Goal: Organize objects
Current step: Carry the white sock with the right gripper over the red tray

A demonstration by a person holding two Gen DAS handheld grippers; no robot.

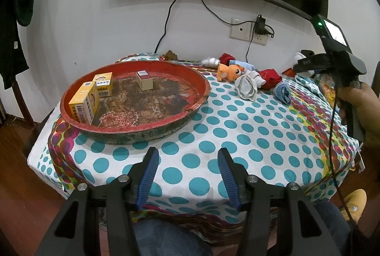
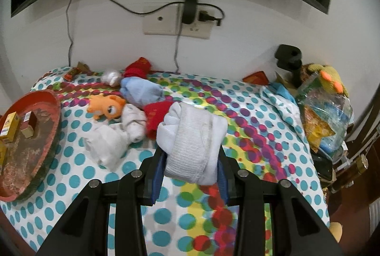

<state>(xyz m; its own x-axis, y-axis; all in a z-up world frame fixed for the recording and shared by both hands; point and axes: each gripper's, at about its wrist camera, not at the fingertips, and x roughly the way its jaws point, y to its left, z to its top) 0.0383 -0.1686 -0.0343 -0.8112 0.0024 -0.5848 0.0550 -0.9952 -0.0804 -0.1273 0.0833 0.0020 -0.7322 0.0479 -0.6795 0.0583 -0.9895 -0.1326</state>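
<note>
Above worktop's middle, right gripper jaws clamp rolled white sock; left gripper jaws half-wide, empty; next: carry to red tray.

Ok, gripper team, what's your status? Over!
Left gripper open, empty, low over table. Right gripper shut on white sock bundle, lifted. Red tray holds three boxes; its middle is bare.

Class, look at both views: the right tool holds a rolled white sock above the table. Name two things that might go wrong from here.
1. The sock bulges well beyond the right tool, gripped only at its lower part, so it may slip or unroll.
2. The tray overhangs the table's near left edge; a nudge might tip it and its boxes.
</note>
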